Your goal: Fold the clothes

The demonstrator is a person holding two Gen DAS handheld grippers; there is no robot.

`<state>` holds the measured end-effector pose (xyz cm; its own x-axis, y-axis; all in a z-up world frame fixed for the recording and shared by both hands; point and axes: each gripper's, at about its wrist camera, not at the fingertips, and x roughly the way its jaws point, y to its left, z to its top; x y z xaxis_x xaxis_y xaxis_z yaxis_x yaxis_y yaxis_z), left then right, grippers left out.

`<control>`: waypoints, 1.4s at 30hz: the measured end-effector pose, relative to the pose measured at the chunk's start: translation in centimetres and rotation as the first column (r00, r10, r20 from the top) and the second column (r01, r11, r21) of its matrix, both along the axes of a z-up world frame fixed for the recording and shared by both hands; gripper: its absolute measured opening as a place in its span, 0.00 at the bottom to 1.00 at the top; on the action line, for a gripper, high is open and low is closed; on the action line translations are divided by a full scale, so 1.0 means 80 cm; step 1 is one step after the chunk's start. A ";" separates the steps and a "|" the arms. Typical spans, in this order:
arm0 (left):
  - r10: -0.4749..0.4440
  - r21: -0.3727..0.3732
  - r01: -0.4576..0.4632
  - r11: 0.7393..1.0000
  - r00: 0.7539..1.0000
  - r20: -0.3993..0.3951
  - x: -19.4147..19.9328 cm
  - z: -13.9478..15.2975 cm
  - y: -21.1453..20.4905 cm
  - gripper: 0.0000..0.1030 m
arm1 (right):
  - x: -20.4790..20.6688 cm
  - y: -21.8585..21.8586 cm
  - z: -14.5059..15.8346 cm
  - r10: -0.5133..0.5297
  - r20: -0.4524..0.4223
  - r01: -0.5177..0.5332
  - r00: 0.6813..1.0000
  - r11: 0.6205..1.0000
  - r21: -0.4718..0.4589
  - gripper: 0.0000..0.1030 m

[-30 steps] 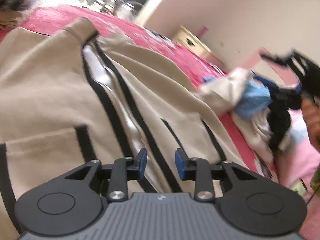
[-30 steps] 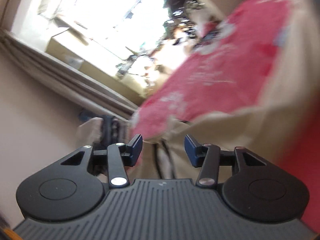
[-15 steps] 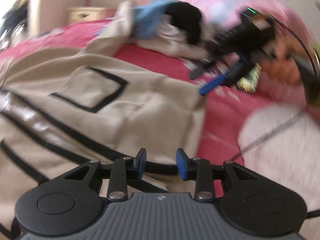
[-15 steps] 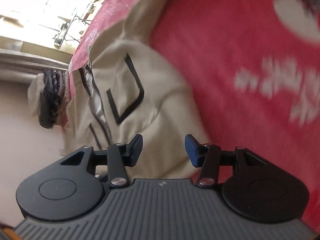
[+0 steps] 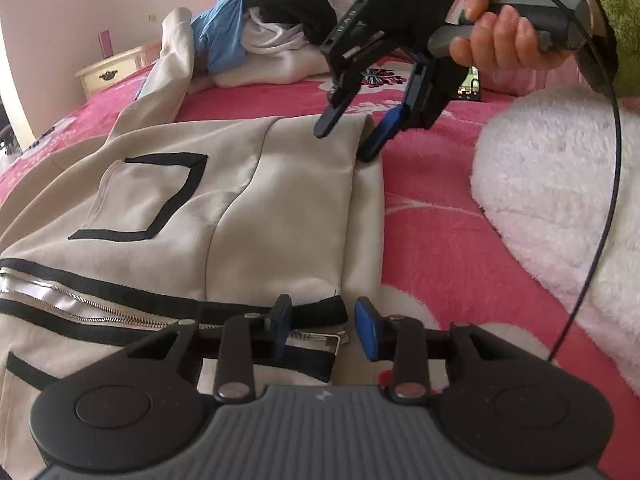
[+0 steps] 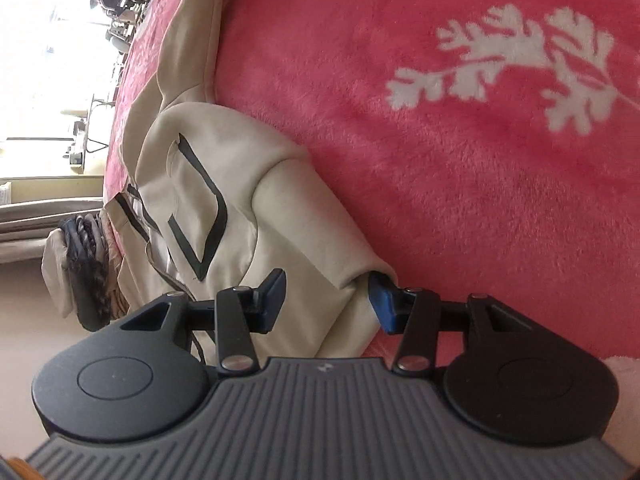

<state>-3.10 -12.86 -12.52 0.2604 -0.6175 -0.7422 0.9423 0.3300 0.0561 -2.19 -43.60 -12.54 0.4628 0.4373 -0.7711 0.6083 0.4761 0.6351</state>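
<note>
A beige jacket (image 5: pixel 240 208) with black trim, a silver zipper and a black-outlined pocket lies spread on a pink bedspread (image 5: pixel 440 240). My left gripper (image 5: pixel 322 328) hovers open over the hem corner at the zipper's end. My right gripper (image 5: pixel 352 132), held by a hand, is seen in the left wrist view, open, with its fingers either side of the far hem corner. In the right wrist view the right gripper (image 6: pixel 328 300) is open around that same corner of the jacket (image 6: pixel 280 216).
A heap of white, blue and black clothes (image 5: pixel 272 28) lies at the far side of the bed. A white fluffy cushion (image 5: pixel 560 184) sits at right. A cream nightstand (image 5: pixel 108 74) stands against the wall. A cable (image 5: pixel 612 160) trails from the right gripper.
Both grippers swung down to the jacket's bottom hem. The right gripper came in from the side and now straddles the far hem corner; the left now sits at the zipper end.
</note>
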 end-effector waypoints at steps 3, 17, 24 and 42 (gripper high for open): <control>0.002 -0.017 -0.002 1.000 1.000 -0.008 0.001 0.001 0.002 0.33 | 0.000 -0.001 0.001 -0.008 0.025 0.009 1.000 1.000 -0.011 0.44; 0.007 -0.125 -0.020 0.992 0.995 -0.103 0.007 0.014 0.018 0.11 | 0.000 0.005 0.015 0.050 0.118 -0.031 0.992 0.987 -0.158 0.02; -0.030 -0.109 0.016 0.994 0.992 -0.126 0.005 0.010 0.020 0.11 | -0.004 -0.002 0.014 0.048 0.102 -0.033 0.994 0.989 -0.148 0.01; 0.190 -0.158 -0.256 0.954 0.920 -0.343 0.070 0.061 0.107 0.24 | -0.014 -0.010 0.086 0.139 0.182 -0.080 0.973 0.950 -0.301 0.16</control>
